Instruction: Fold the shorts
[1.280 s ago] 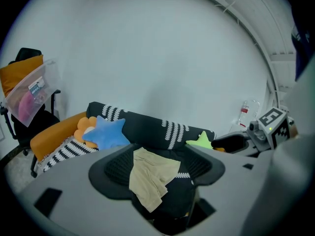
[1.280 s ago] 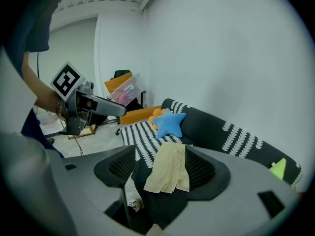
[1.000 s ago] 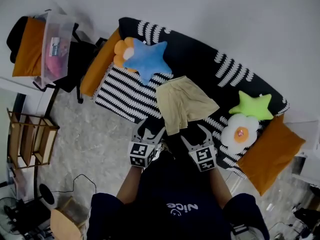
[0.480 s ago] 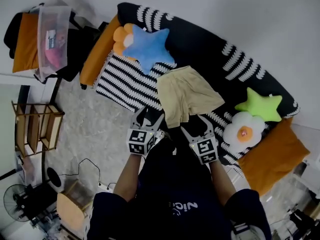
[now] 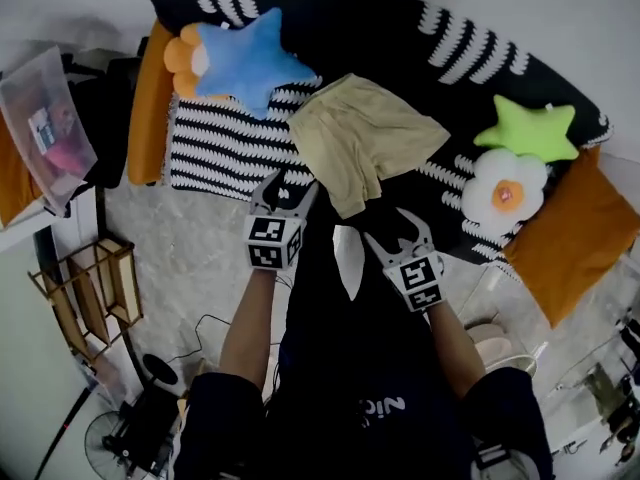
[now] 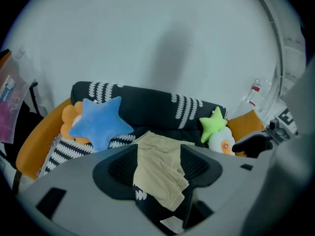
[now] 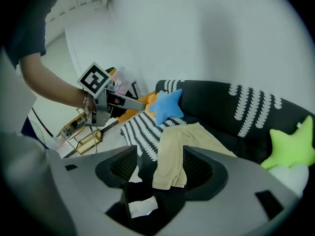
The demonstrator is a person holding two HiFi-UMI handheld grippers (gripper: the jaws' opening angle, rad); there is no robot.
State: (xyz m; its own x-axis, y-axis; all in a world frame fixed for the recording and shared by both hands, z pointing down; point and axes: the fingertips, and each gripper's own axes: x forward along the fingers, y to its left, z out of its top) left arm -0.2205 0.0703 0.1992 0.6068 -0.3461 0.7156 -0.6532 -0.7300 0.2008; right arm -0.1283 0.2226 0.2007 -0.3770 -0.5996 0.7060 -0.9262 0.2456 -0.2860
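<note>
Beige shorts (image 5: 360,148) lie spread flat on the black sofa (image 5: 420,68), one leg hanging over the front edge. My left gripper (image 5: 285,186) is just short of the shorts' near left edge. The right gripper (image 5: 398,230) hovers below the hanging leg. Both point down toward the shorts with jaws wide and closing, and nothing is between the pads. In the left gripper view the shorts (image 6: 162,151) show beyond the left gripper (image 6: 158,167). In the right gripper view the shorts (image 7: 182,151) lie beyond the right gripper (image 7: 160,168), and the left gripper (image 7: 106,100) is at the left.
On the sofa sit a blue star cushion (image 5: 245,58), an orange flower cushion (image 5: 185,53), a green star (image 5: 530,128), a fried-egg cushion (image 5: 500,193) and a striped blanket (image 5: 215,148). Orange pillows (image 5: 575,238) flank it. A wooden rack (image 5: 95,288) and a plastic bin (image 5: 45,128) stand left.
Both grippers have come down and forward toward the shorts' near edge, the left one more. The head view has swung, so the sofa now sits higher and squarer in it.
</note>
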